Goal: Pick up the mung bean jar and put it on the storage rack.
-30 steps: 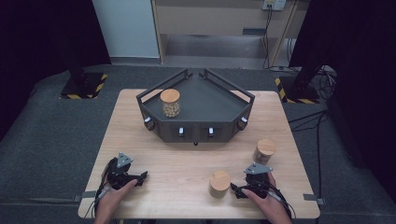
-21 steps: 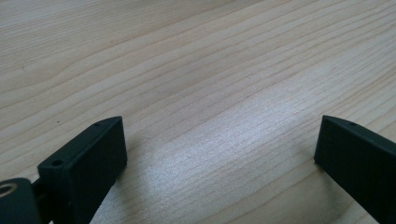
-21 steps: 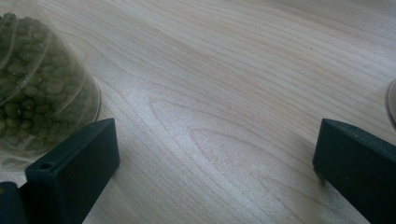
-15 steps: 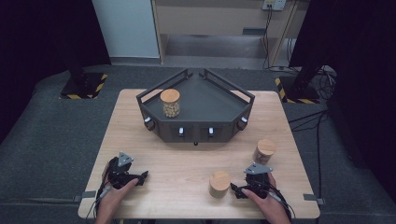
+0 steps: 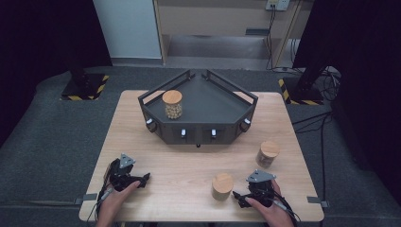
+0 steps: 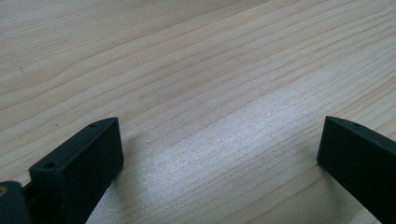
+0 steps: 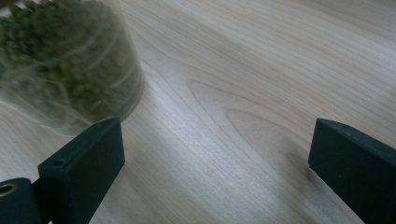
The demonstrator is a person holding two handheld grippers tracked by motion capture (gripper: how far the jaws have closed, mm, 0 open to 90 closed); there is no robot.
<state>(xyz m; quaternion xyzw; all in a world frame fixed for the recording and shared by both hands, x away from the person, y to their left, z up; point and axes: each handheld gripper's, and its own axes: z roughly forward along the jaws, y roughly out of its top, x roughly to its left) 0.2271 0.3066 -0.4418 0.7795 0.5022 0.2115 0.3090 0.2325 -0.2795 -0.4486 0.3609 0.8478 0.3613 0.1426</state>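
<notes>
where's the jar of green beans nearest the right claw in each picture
high view: the jar of green beans stands low, right of centre, just left of the right claw.
right gripper view: upper left corner, blurred, beyond the left jaw.
left gripper view: not in it.
Shared landmark: the pale wooden table.

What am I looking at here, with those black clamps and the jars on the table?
A person sits at a wooden table and holds a hand-operated clamp, called a gripper, in each hand. One picture comes from a camera overhead; the other two come from small cameras riding on the grippers, looking out between their black jaws. The left gripper rests open over bare wood. The right gripper is open too, its jaws having just been closing a little, with nothing between them; the jar of green beans stands just beside it. A second jar stands farther right, and a third jar sits inside the dark angular tray. Nothing is held.
</notes>
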